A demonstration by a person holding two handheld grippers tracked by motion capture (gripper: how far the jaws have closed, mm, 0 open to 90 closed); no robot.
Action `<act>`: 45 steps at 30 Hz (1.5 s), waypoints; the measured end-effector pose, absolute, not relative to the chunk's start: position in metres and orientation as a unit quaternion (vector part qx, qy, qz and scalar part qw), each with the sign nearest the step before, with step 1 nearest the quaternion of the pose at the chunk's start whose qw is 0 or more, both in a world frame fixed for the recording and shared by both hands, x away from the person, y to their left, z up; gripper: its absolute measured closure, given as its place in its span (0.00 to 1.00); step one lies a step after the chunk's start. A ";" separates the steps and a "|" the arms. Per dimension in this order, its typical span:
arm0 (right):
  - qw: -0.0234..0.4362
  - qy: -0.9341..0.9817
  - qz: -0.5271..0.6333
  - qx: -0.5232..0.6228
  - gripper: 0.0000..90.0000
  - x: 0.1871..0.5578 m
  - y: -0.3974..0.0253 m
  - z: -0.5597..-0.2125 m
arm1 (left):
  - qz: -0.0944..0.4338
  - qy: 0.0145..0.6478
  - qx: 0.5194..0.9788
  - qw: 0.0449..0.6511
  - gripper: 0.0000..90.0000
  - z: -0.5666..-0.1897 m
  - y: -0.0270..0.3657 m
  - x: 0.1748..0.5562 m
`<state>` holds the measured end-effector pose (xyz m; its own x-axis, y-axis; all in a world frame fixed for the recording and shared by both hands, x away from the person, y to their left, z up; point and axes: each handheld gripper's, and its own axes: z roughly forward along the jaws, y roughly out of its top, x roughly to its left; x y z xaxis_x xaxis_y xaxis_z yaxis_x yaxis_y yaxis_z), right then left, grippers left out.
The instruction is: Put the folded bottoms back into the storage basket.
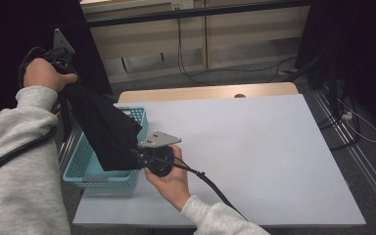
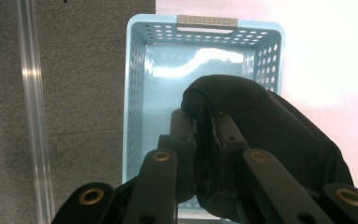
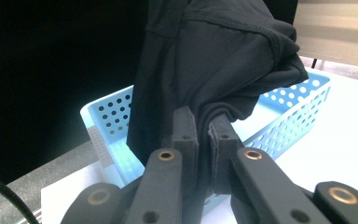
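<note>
Both grippers pinch one black garment [image 1: 103, 132], stretched btwn them above a light-blue perforated basket [image 1: 85, 169]. Left gripper [image 1: 64, 66] is held high, off the bench's near-left corner, w/ the cloth hanging down and away from it toward the right gripper [image 1: 139, 154]; in the left gripper view its jaws are pressed together on a rolled fold of the garment [image 2: 242, 116], and the basket [image 2: 140, 93] lies straight below and beyond the fingertips, its glossy floor visible past the cloth, grey handle strip at the far rim. Right gripper sits lower, just beside the basket's right wall, over the white bench [image 1: 254, 147]; grey three-cornered plate on top, cable trailing back past the person's hand [image 1: 169, 181]. In the right gripper view its jaws are closed on a bunched edge of the garment [image 3: 214, 60], the rest of the fabric rising up and ahead of it, w/ the basket [image 3: 293, 107] right behind the cloth, under it. Garment's lower part hangs over the basket's inside; can't tell if it touches the floor of it. Grey sleeves on both arms.
</note>
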<state>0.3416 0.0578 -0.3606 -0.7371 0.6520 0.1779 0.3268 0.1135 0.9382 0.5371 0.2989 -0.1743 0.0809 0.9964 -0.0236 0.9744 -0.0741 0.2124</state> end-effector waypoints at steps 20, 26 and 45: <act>0.124 0.736 0.580 0.326 0.94 0.344 0.073 -0.365 | 0.071 0.679 0.726 0.082 0.90 -0.179 0.308 0.542; 0.126 0.738 0.581 0.318 0.92 0.347 0.088 -0.364 | 0.108 0.658 0.740 0.094 0.88 -0.183 0.314 0.550; 0.156 0.766 0.534 0.322 0.34 0.361 0.016 -0.365 | 0.138 0.599 0.775 0.152 0.29 -0.235 0.304 0.537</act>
<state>0.3611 0.0161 -0.3653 -0.7433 0.6607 0.1048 0.3267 0.2219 0.9187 0.5374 0.3040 -0.2349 0.2457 0.9688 0.0316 0.8854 -0.2376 0.3995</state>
